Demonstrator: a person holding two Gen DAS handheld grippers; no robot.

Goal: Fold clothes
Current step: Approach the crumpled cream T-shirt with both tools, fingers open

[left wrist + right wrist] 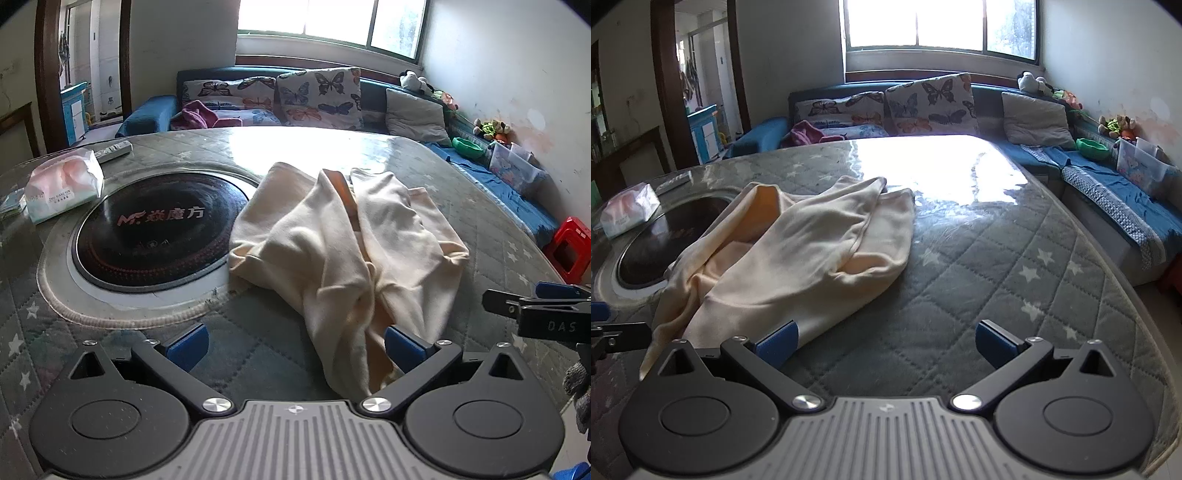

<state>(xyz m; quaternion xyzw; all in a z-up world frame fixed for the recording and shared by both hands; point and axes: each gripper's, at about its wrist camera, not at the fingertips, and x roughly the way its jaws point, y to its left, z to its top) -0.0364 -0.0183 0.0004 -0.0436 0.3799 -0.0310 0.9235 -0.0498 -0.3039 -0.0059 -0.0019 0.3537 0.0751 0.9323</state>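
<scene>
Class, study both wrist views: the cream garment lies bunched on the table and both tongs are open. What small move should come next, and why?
Probably ease the left tongs forward and close on the near hem of the cream garment. Both tongs stand open and hold nothing, the cloth is crumpled, and its near end already lies against the left tongs' right finger, while the right tongs face mostly bare table.

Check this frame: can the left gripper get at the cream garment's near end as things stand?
Probably yes. The left gripper is open, and the near end of the cream garment lies on the quilted table cover beside its right finger, with nothing between. The right gripper is off to the side.
</scene>
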